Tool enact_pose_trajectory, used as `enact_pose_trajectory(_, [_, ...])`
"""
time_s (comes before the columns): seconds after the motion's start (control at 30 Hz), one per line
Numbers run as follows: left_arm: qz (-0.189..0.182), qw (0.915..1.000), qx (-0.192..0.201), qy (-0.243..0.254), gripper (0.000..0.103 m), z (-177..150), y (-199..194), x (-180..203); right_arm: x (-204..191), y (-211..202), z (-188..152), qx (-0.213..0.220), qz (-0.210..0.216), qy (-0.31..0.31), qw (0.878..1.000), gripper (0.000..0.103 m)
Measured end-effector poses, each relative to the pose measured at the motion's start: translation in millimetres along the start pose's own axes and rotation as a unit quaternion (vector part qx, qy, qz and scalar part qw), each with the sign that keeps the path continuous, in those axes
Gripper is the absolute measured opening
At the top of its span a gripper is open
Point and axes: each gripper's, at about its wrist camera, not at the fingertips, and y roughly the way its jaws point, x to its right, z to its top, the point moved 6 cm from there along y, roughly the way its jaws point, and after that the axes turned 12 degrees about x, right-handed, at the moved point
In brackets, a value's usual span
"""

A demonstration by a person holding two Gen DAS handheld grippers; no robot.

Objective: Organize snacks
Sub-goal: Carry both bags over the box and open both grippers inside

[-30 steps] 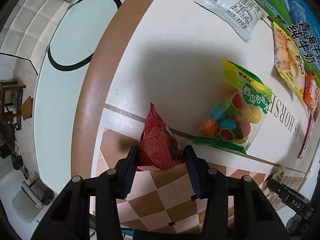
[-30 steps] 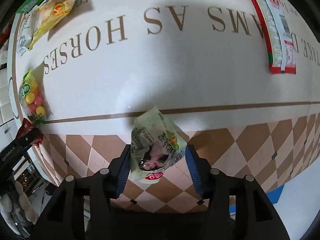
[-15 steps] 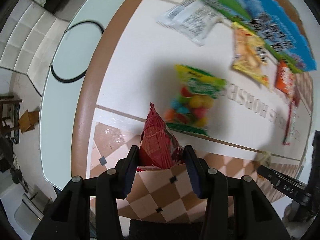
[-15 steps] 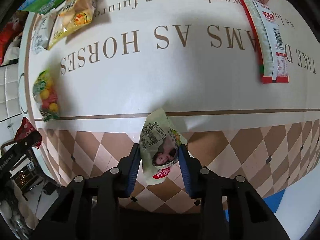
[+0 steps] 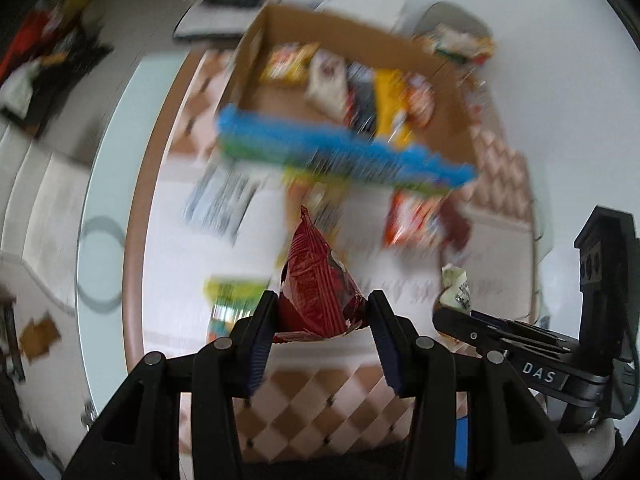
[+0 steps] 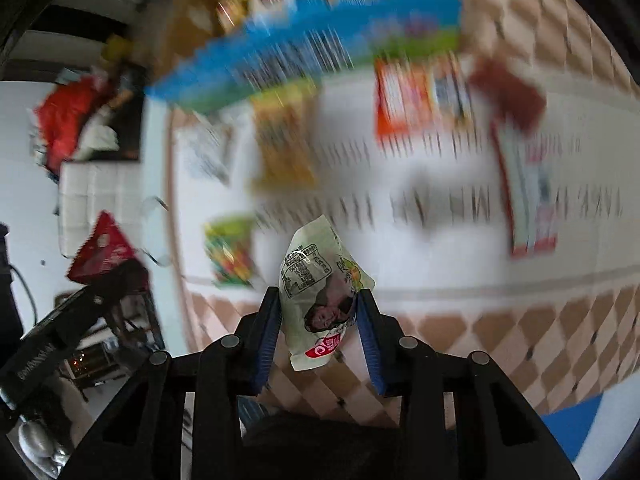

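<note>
Snacks are up in the air now, one in each set of tongs. The left gripper (image 5: 322,322) pinches a red packet (image 5: 316,284) tight. The right gripper (image 6: 318,322) pinches a pale green packet (image 6: 320,296), with its pads pressed against both sides.

A moment ago both packets sat low over the checkered edge of the tablecloth (image 5: 320,412). The green one was loose between wider jaws then. Now those jaws have squeezed in on it, and both hands have gone up fast, so most of the view is blurry.

From up here the cardboard box (image 5: 352,36) shows at the far end of the table, with some snacks already inside. A long blue pack (image 5: 344,152) lies just in front of it. More bags still lie on the cloth, like the candy bag (image 6: 230,252) and an orange bag (image 5: 412,216).

I think both packets are going to the box next. They need to clear its wall first.
</note>
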Motion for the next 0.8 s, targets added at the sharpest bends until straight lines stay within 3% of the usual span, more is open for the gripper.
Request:
enact_pose_trajectory(0.2, [-0.008,0.9992,0.027,0.029,0.043,100.1,15.0,21.9,-24.8,-38.7,102.9,0.076,0.006,-0.015,0.997,0.04])
enact_pose_trajectory(0.3, [0.002,0.9995,0.005,0.031,0.043,139.3,46.3,17.2,-30.7,-34.1,145.2,0.091,-0.002,-0.011,0.996,0.04])
enact_pose_trajectory(0.4, [0.016,0.999,-0.026,0.032,0.044,162.1,80.0,9.4,-20.7,-14.6,186.0,0.094,-0.038,0.001,0.995,0.04])
enact_pose_trajectory(0.63, [0.055,0.9902,-0.124,0.033,0.044,164.7,168.9,-14.4,28.4,47.0,223.2,0.054,-0.105,0.036,0.992,0.04])
enact_pose_trajectory(0.8, [0.076,0.9838,-0.159,0.031,0.044,152.3,201.0,-29.4,50.7,76.5,226.4,0.033,-0.132,0.042,0.99,0.04])
